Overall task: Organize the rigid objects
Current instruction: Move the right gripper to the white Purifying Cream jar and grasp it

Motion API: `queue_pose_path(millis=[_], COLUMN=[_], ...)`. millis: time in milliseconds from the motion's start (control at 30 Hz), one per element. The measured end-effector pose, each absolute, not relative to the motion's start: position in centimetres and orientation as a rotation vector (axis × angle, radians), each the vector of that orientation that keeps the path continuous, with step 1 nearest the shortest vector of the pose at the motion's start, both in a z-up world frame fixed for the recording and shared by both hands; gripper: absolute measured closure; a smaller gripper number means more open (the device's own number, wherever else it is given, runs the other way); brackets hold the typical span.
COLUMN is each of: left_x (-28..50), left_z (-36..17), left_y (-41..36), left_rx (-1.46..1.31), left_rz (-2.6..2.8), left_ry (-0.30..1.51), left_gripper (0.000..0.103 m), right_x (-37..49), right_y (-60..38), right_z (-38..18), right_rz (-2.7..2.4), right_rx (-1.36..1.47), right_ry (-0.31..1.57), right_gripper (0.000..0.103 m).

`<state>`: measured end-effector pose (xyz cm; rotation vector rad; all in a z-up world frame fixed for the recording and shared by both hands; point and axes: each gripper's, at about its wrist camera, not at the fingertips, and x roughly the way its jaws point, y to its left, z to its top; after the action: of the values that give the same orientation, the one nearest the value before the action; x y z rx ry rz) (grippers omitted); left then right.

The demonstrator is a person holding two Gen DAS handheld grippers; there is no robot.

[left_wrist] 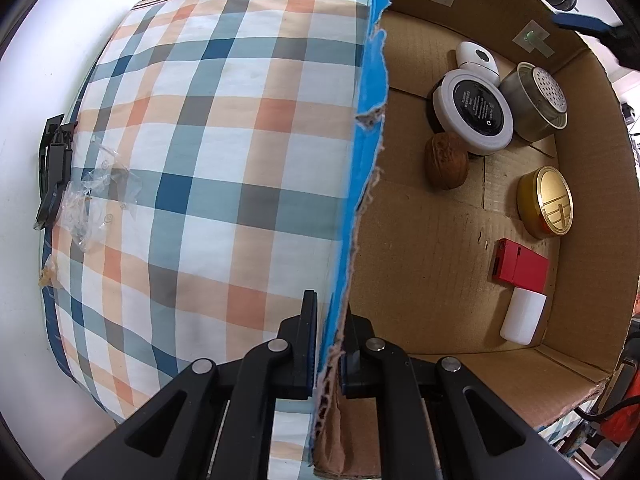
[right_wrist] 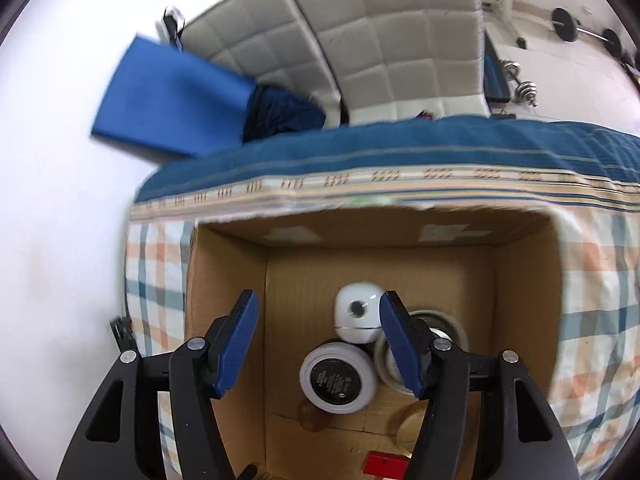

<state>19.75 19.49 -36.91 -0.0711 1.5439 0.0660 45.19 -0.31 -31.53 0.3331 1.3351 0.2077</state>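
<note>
My left gripper (left_wrist: 330,344) is shut on the left wall (left_wrist: 362,184) of a cardboard box. Inside lie a white round jar with a black lid (left_wrist: 474,112), a white egg-shaped case (left_wrist: 478,58), a metal shaker tin (left_wrist: 536,100), a walnut (left_wrist: 446,160), a gold-lidded tin (left_wrist: 546,202), a red box (left_wrist: 520,266) and a white cylinder (left_wrist: 522,316). My right gripper (right_wrist: 320,344) is open and empty above the box (right_wrist: 224,280), over the white jar (right_wrist: 338,380) and the egg-shaped case (right_wrist: 358,312).
The box sits on a plaid cloth (left_wrist: 208,152). A crumpled clear plastic bag (left_wrist: 92,200) and a black clip (left_wrist: 52,168) lie at the cloth's left edge. A blue folder (right_wrist: 168,96) and a padded beige seat (right_wrist: 380,32) lie beyond the table.
</note>
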Motion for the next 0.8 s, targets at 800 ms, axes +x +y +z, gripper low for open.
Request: queue_pose_path(millis=[800], left_x=[19.3], left_z=[-37.7], left_y=[20.2], left_rx=[-0.069], left_rz=[0.070], left_ry=[1.548], left_gripper=[0.097], right_x=[41.0], right_y=[-37.2], right_z=[-35.2], right_rz=[-0.509], right_rx=[0.550], right_ry=[1.271], right_gripper=[0.012])
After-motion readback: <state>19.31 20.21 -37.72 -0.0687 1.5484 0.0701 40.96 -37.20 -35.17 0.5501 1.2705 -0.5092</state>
